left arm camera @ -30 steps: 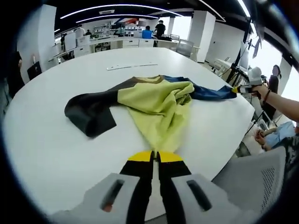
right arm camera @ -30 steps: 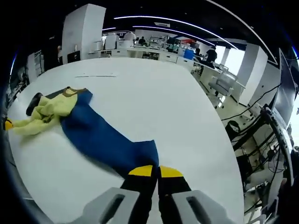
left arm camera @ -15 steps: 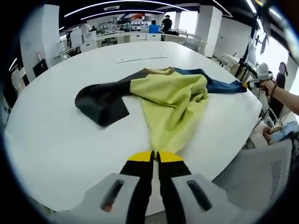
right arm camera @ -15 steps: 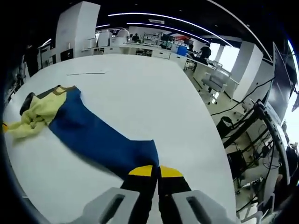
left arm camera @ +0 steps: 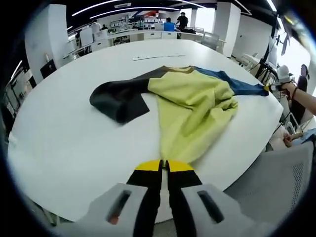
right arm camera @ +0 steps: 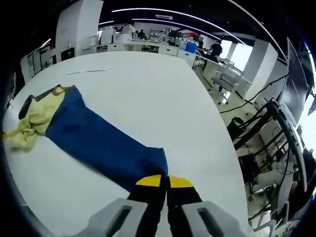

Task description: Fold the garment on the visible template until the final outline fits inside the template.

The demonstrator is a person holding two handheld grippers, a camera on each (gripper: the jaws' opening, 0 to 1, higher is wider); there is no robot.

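Garment (left arm camera: pixel 192 106): yellow, black and blue, on white counter (left arm camera: pixel 74 143), drawn wider apart than a second ago. Left gripper (left arm camera: pixel 164 165) pinches yellow hem; right gripper (right arm camera: pixel 164 181) pinches blue sleeve. Spreading underway; folding not begun.

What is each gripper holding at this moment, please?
Left gripper: closed on the yellow body hem of the yellow, blue and black fabric garment.
Right gripper: closed on the garment's blue sleeve end.
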